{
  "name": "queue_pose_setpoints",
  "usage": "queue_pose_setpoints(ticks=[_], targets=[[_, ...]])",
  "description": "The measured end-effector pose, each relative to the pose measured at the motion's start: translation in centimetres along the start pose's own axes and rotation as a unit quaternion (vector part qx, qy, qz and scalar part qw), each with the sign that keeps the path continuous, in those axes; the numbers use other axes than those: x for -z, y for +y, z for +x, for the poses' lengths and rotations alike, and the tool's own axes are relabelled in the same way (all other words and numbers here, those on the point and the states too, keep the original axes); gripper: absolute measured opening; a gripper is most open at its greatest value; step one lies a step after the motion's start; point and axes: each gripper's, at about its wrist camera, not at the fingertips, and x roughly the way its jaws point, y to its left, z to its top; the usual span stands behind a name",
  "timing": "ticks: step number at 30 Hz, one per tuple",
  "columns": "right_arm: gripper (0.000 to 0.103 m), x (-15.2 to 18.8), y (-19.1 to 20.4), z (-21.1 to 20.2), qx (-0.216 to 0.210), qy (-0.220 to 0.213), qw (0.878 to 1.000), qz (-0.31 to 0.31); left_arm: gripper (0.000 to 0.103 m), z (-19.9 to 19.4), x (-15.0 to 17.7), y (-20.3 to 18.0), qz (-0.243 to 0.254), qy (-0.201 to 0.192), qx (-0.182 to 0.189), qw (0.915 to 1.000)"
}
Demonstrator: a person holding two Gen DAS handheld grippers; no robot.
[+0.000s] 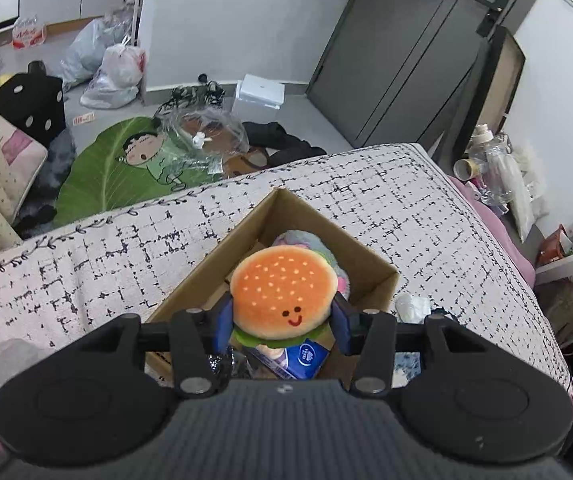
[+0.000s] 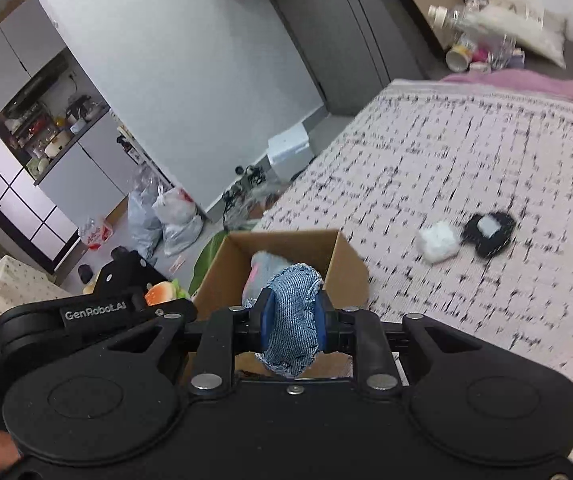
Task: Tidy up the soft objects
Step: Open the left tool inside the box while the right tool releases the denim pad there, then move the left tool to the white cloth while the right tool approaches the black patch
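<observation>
Two claws over the cardboard box [image 1: 370, 280]: left claw [image 1: 282, 312] clamps burger plush [image 1: 282, 296], right claw [image 2: 292, 316] clamps denim pouch [image 2: 292, 320]. Risk: simultaneous release, claws colliding above box.

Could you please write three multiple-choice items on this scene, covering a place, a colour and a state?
1. Where is the burger plush?
A. on the floor
B. in the left tool, above the cardboard box
C. beside the door

2. What colour is the pad in the right tool?
A. denim blue
B. red
C. green

3. How is the white soft item?
A. gripped
B. inside the box
C. lying loose on the bedspread

Answers: B, its fingers pinch the bun over the box; A, blue denim weave shows; C, nothing touches it on the bed.
</observation>
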Motion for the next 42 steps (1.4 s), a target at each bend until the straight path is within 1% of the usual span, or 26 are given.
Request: queue_pose_setpoints(ticks=[3,6,9,13,14,15,16,17,19,20,24,26,28,31,33,36,37,40,42], targets=[[0.021,0.4,0.3,0.9,-0.003,0.010,1.000,-0.003,0.049,1.1,0.0,0.3,-0.004,0.011,-0.001,0.9999],[0.021,0.8,0.8,1.8,-0.008,0.019,1.000,-0.006,0.050,2.0,0.0,0.6,-0.012,0.017,-0.010,0.9997],[0.021,1.2,1.2,2.7,-0.009,0.031,0.999,-0.009,0.055,2.5,-0.2,0.9,-0.014,0.018,-0.014,0.9996],[0.023,1.8,1.8,3.5,-0.026,0.045,0.999,-0.001,0.060,2.8,-0.5,1.3,-0.016,0.021,-0.041,0.9988],[0.024,1.9,1.9,3.6,-0.025,0.045,0.999,-0.001,0.062,2.7,-0.6,1.4,-0.019,0.019,-0.044,0.9987],[0.027,2.0,2.1,3.7,-0.026,0.046,0.999,-0.002,0.064,2.5,-0.6,1.4,-0.022,0.017,-0.049,0.9984],[0.028,2.1,2.3,3.8,-0.030,0.050,0.998,-0.004,0.068,2.3,-0.6,1.5,-0.025,0.015,-0.053,0.9982],[0.031,2.2,2.4,4.0,-0.033,0.055,0.998,-0.004,0.071,2.2,-0.6,1.6,-0.026,0.014,-0.057,0.9980],[0.055,2.2,2.3,4.2,-0.038,0.065,0.997,0.005,0.074,1.9,-0.5,1.6,-0.026,0.014,-0.061,0.9977],[0.057,2.3,2.1,3.8,-0.039,0.060,0.997,0.009,0.075,1.8,-0.5,1.6,-0.027,0.016,-0.062,0.9976],[0.059,1.6,1.1,2.4,-0.024,0.046,0.999,0.014,0.076,1.3,-0.3,1.7,-0.029,0.021,-0.066,0.9972],[0.062,1.2,0.5,1.6,-0.012,0.038,0.999,0.017,0.076,1.0,-0.2,1.5,-0.028,0.018,-0.075,0.9967],[0.070,0.7,-0.1,0.4,0.007,0.027,1.000,0.011,0.077,0.5,0.0,1.2,-0.024,0.013,-0.076,0.9967],[0.078,0.2,-1.1,-1.1,0.019,0.010,1.000,0.008,0.084,0.1,0.3,0.3,-0.018,0.016,-0.074,0.9969],[0.081,-0.3,-1.9,-2.3,0.024,-0.002,1.000,0.008,0.084,-0.2,0.4,-0.2,-0.009,0.017,-0.070,0.9974],[0.090,-0.6,-2.6,-3.7,0.032,-0.015,0.999,-0.002,0.085,-0.8,0.8,-1.2,0.003,0.017,-0.070,0.9974],[0.092,-0.6,-2.8,-4.1,0.037,-0.018,0.999,-0.005,0.086,-0.9,1.0,-1.4,0.003,0.015,-0.066,0.9977],[0.094,-1.0,-3.7,-5.1,0.044,-0.021,0.999,-0.005,0.093,-1.6,1.4,-2.0,0.003,0.012,-0.060,0.9981],[0.096,-1.3,-4.5,-5.8,0.045,-0.026,0.999,-0.003,0.094,-2.0,1.5,-2.4,0.008,0.010,-0.059,0.9982]])
